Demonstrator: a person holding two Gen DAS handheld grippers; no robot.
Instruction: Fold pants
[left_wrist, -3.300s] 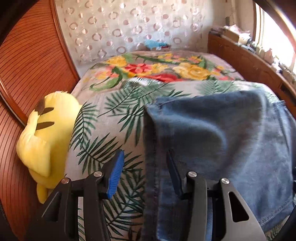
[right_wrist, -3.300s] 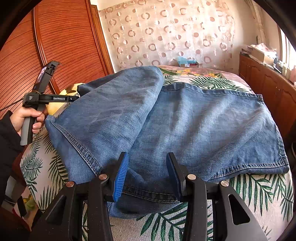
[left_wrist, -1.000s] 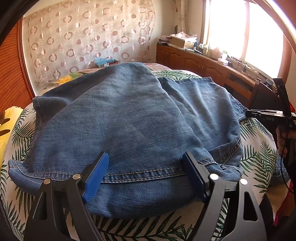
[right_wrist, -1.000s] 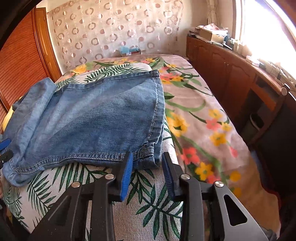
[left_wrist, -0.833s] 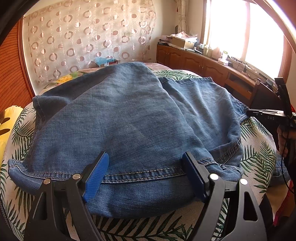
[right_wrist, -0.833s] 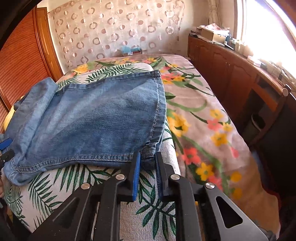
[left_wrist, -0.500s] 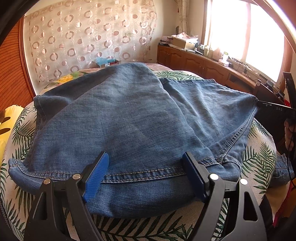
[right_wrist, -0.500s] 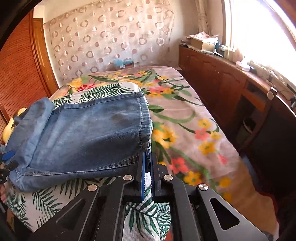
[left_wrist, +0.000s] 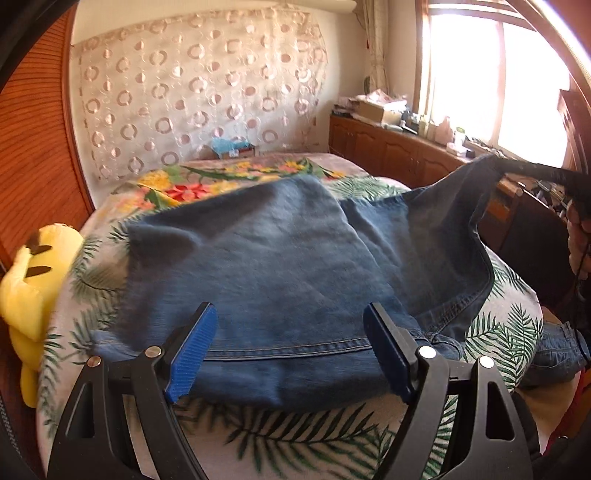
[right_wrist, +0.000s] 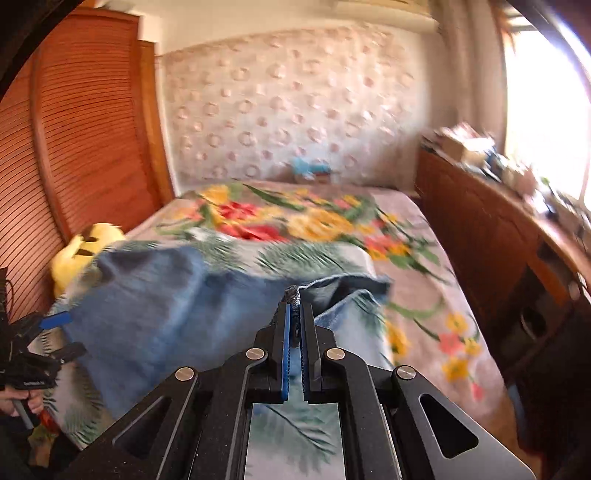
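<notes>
The blue denim pants (left_wrist: 280, 266) lie folded on the bed, hem edge toward me. My left gripper (left_wrist: 290, 347) is open wide and empty, its blue pads just above the near hem. My right gripper (right_wrist: 294, 314) is shut on a corner of the pants (right_wrist: 155, 314) and holds it lifted off the bed. In the left wrist view that lifted corner (left_wrist: 484, 173) rises at the right, with the right gripper (left_wrist: 535, 170) seen as a dark bar. The left gripper also shows in the right wrist view (right_wrist: 55, 325) at the far left.
The bed (left_wrist: 295, 439) has a palm-leaf and flower cover. A yellow plush toy (left_wrist: 29, 280) sits at its left edge by the slatted wooden wall (right_wrist: 74, 147). A wooden cabinet (left_wrist: 399, 155) with clutter runs under the window on the right.
My right gripper closed on the pants' right corner and has lifted it up and inward. My left gripper stayed open and shifted slightly back from the hem.
</notes>
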